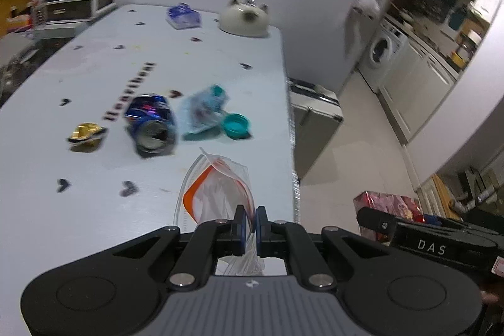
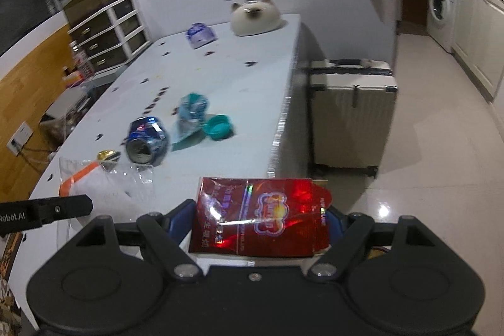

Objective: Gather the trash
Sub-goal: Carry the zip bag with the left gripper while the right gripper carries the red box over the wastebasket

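**Bag pinched in one gripper, red pack clamped in the other**

Closest to the left wrist camera, the left gripper (image 1: 249, 225) has its jaws drawn narrow, with the blue pads pinching the edge of a clear plastic zip bag with an orange strip (image 1: 217, 191). This bag hangs forward of the jaws over the near end of the pale blue surface (image 1: 94, 210), which is printed with small dark hearts.

From the right wrist camera, the right gripper (image 2: 261, 219) stands with its jaws wide, gripping the two sides of a flattened red foil-printed cardboard pack (image 2: 261, 216). That pack sits at the near corner of the surface, partly over the tiled floor (image 2: 425, 147).

More trash lies further along the surface. A crushed blue drink can (image 1: 151, 123) lies on its side with its open mouth toward the cameras. Just left of it is a crumpled gold foil wrapper (image 1: 85, 136). Right of the can lies a squashed clear plastic bottle with a teal neck (image 1: 204, 112), touching or very nearly touching a loose teal round cap (image 1: 236, 125). Well apart, near the far end, are a blue and white plastic packet (image 1: 184, 16) and a white cat-faced ornament (image 1: 245, 19).

Beside the surface on the floor stands a cream hard-shell suitcase (image 2: 352, 115). A white washing machine (image 2: 441, 5) is in the kitchen area beyond.
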Demonstrator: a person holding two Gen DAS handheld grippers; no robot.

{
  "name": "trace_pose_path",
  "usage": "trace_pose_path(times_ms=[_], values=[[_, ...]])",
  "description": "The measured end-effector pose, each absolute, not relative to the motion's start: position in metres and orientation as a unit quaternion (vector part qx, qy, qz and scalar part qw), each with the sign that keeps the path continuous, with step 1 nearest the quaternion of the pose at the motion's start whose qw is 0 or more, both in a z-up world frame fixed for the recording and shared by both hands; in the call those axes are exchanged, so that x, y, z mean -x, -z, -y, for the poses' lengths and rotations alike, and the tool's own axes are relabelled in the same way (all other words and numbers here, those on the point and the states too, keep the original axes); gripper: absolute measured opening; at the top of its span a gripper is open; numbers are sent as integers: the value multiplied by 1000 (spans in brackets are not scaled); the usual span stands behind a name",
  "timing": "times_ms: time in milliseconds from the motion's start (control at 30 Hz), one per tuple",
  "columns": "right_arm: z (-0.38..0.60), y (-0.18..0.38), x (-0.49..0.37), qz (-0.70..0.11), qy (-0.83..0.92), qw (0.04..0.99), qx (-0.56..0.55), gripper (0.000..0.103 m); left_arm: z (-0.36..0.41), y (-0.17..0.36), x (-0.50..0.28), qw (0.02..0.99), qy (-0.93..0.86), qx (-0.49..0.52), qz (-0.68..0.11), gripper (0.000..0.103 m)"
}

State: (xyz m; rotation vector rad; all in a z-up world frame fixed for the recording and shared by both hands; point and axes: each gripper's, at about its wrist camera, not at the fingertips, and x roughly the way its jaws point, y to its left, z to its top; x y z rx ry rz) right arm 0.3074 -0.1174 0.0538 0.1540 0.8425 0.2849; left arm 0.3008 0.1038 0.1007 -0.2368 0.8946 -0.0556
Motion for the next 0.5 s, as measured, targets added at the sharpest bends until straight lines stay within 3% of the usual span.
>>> trace_pose_path(times_ms=[500], values=[[258,-20,-321,-434,-77,893,-93,82,35,-73,-332,880,64,84,-464,5]])
